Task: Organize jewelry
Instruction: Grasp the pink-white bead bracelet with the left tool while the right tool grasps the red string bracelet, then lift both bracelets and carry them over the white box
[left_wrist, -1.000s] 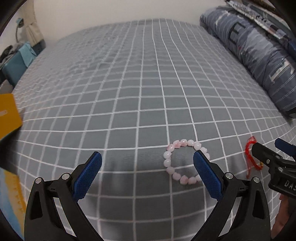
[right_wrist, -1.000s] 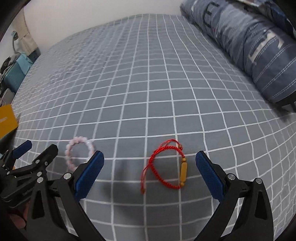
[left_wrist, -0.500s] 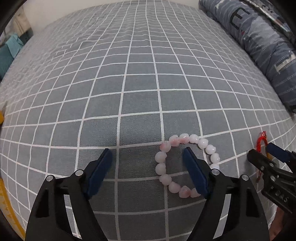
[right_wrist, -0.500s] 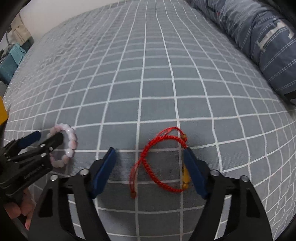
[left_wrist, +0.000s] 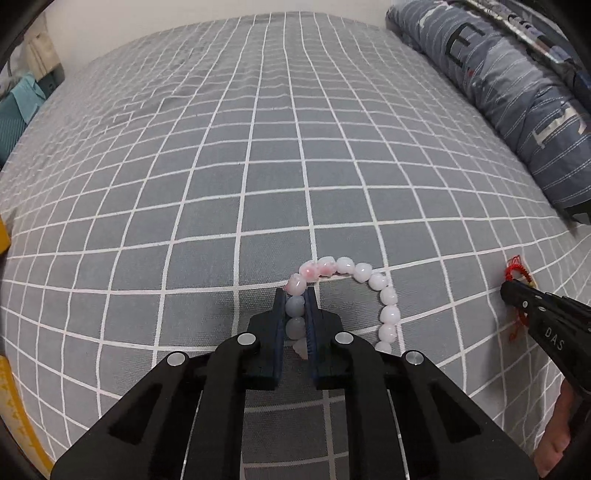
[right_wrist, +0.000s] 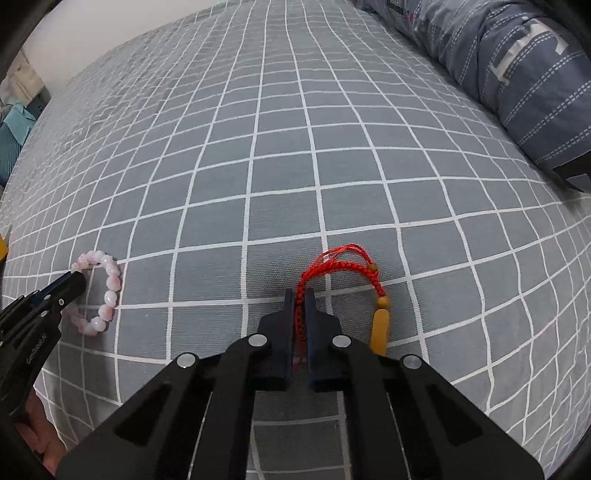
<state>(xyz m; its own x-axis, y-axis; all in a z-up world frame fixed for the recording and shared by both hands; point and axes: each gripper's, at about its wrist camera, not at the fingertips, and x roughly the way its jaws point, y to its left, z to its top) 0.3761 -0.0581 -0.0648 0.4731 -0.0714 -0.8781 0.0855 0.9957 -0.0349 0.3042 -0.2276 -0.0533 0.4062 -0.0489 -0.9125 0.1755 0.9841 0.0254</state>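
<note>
A pink bead bracelet (left_wrist: 386, 297) lies on the grey checked bedsheet (left_wrist: 258, 166). My left gripper (left_wrist: 295, 295) is shut on the bracelet's left side, with beads pinched between the blue pads. A red braided cord bracelet (right_wrist: 341, 266) with a yellow bead (right_wrist: 380, 328) lies to the right. My right gripper (right_wrist: 299, 295) is shut on the cord's left strand. In the right wrist view the pink bracelet (right_wrist: 107, 291) and the left gripper's tip (right_wrist: 70, 282) show at far left. In the left wrist view the red cord (left_wrist: 517, 273) and the right gripper's tip (left_wrist: 511, 293) show at far right.
A rolled blue striped duvet (left_wrist: 517, 92) lies along the right side of the bed, also in the right wrist view (right_wrist: 517, 74). A yellow box edge (left_wrist: 3, 236) sits at the far left. Teal items (left_wrist: 14, 110) stand beyond the bed's left edge.
Both grippers have moved down and forward and closed: the left on the pink bead bracelet, the right on the red cord bracelet. Both were wide open a second ago.
</note>
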